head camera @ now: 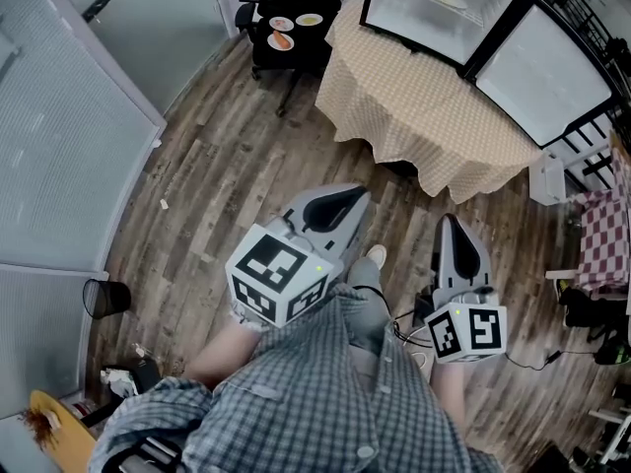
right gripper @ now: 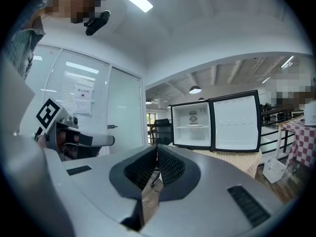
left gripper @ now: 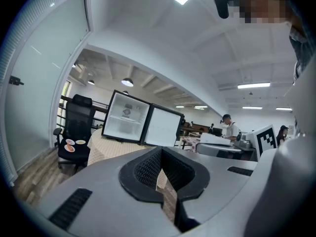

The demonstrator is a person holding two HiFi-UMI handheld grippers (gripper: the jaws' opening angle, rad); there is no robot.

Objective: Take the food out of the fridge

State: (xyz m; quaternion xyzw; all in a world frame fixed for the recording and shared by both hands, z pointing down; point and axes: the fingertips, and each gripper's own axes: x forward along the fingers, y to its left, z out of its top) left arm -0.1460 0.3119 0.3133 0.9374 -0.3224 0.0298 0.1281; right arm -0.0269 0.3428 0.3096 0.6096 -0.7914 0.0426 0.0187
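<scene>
Upper right in the head view, the fridge (head camera: 434, 6) stands open on the table (head camera: 414, 106), well apart from the left gripper (head camera: 357, 197) and right gripper (head camera: 451, 227), both closed and empty; I'd open jaws before reaching its shelf.

Left tool (left gripper: 160, 152) jaws together, nothing btw them, open fridge (left gripper: 126, 120) on tabletop (left gripper: 106, 149), plates (left gripper: 70, 148) on chair (left gripper: 79, 115) nearby

matt wood-plank floor (head camera: 227, 175), woven beige tablecloth (head camera: 414, 106), smooth grey plastic left hand-held gripper (head camera: 361, 197) with ribbed black pads (left gripper: 148, 169)
</scene>
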